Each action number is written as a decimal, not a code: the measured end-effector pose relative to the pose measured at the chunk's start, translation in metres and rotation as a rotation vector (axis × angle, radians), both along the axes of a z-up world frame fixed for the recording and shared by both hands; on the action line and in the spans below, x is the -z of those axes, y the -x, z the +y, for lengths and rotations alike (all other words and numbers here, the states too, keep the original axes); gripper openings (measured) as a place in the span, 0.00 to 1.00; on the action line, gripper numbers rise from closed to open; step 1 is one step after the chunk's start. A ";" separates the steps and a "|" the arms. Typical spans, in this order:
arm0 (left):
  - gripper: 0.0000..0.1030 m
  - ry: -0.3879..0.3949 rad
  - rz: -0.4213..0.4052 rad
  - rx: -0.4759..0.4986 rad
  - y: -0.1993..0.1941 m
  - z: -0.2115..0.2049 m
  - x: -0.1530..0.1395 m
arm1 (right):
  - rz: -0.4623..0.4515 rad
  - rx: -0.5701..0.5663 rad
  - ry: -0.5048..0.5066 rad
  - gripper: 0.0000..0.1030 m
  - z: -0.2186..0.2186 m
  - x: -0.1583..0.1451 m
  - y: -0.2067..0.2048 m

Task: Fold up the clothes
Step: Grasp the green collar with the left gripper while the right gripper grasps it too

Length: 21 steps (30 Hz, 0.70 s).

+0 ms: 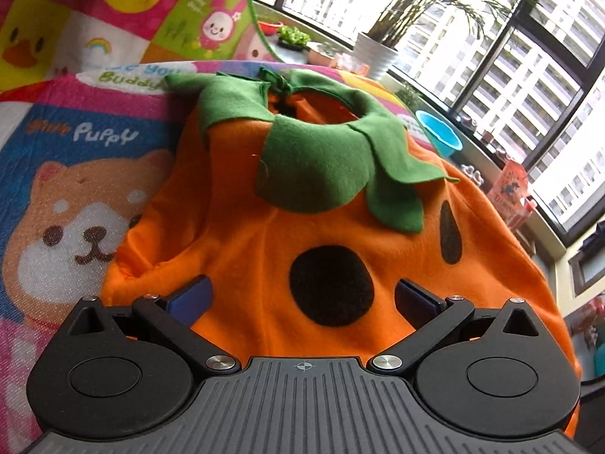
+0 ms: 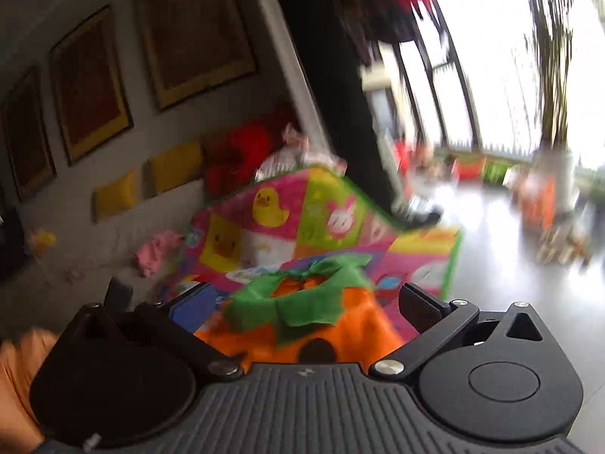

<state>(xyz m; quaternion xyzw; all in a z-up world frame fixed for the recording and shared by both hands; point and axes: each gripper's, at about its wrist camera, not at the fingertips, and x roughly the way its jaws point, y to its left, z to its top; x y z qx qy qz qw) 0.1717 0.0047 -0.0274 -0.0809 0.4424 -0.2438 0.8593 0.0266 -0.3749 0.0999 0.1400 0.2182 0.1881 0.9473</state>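
**Both grippers open over the costume: get two clean grips on the near edge**

Costume (image 1: 340, 234) = orange pumpkin outfit w/ green leaf collar (image 1: 321, 151), lying spread on the kids' mat (image 1: 75, 174), collar at the far end, black spots face-up. Not folded yet, judging by how flat and wide it lies.

Left gripper (image 1: 302, 299): jaws released, wide apart, nothing between them, hovering low over the near part of the costume w/ a black spot (image 1: 331, 285) right between the fingers. Can't tell if the tips touch the fabric.

Right gripper (image 2: 302, 306): also released, jaws spread, nothing held. Its view is motion-blurred and looks out over the collar (image 2: 298, 302) from the near side, so it's prob. higher up and not settled.

Doing the step well (my read):
- Likely step = pick up the near hem or a side edge to start the first fold.
- Felt-like fabric looks thick and a bit stiff; should hold a crease line ok but can bulge, so pinch only the top layer if folding one side, both layers if folding hem to collar.
- Place the grippers well apart on the same edge, so the fold line stays straight.
- Let the right one steady before closing; a blurred approach risks grabbing the mat too.
- Collar leaves are loose; keep them flat, not tucked under.
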 end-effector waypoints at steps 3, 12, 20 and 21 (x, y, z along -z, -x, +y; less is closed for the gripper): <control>1.00 0.058 0.014 -0.037 -0.003 0.011 -0.007 | 0.113 -0.023 0.016 1.00 0.025 0.020 -0.067; 1.00 0.204 -0.037 -0.173 -0.066 0.044 -0.041 | 0.343 -0.065 0.038 1.00 0.095 0.087 -0.230; 1.00 0.203 0.095 -0.133 -0.117 0.026 -0.006 | 0.471 -0.060 -0.134 1.00 0.081 0.129 -0.252; 0.99 0.209 0.114 -0.129 -0.122 0.024 0.000 | 0.477 -0.060 -0.144 1.00 0.080 0.130 -0.253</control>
